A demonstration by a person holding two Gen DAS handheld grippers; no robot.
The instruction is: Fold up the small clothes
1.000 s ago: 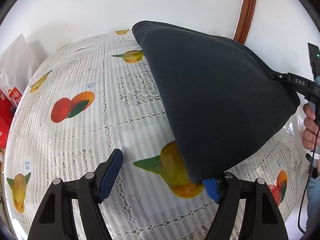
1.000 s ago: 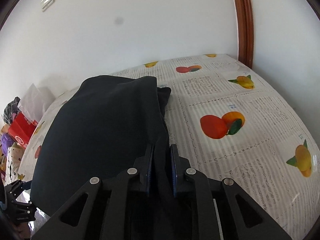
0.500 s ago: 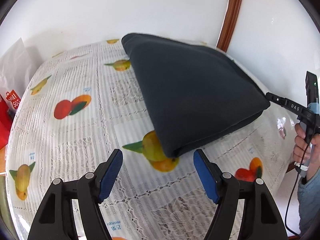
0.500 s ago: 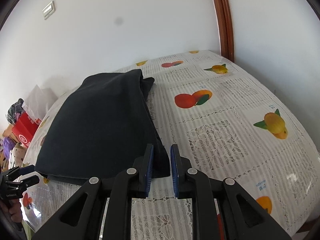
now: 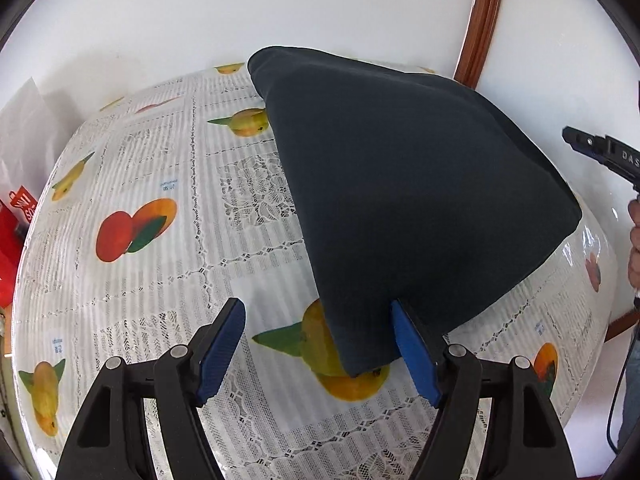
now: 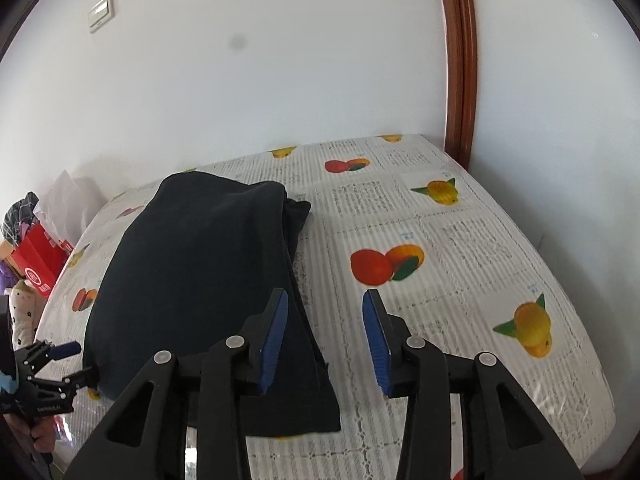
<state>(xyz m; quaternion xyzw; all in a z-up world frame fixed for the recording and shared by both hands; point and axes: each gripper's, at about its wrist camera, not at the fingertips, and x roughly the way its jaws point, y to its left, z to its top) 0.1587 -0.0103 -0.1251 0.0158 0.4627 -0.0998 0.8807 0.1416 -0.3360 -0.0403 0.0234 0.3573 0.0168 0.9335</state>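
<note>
I see the bench (image 5: pixel 168 280) first: it fills most of both views, covered with a white lace-pattern cloth printed with oranges and yellow fruit, and it stands against a white wall (image 6: pixel 280 80). A brown wooden door frame (image 6: pixel 460 60) runs up the wall at the bench's far corner.

The dark navy garment (image 5: pixel 408 184) lies folded on the bench as 1 thick, roughly rectangular pile. In the right wrist view the same garment (image 6: pixel 192 272) occupies the left half of the bench, with a folded edge showing along its right side and 1 near corner reaching toward me.

My left claw (image 5: pixel 320 348) is released, its 2 blue pads standing wide apart. The near corner of the garment lies between them, close against the right pad; I cannot tell whether that pad touches the fabric. The left pad is well clear of it.

My right claw (image 6: pixel 326 340) is opening. Its pads press on nothing: the left finger overlaps the garment's right edge in the picture, and only tablecloth shows in the gap.

A red paper bag (image 6: pixel 38 264) and a white bag (image 6: pixel 68 200) stand beyond the bench's left edge. A hand (image 5: pixel 634 240) shows at the right margin of the left wrist view, on the other tool's handle.
</note>
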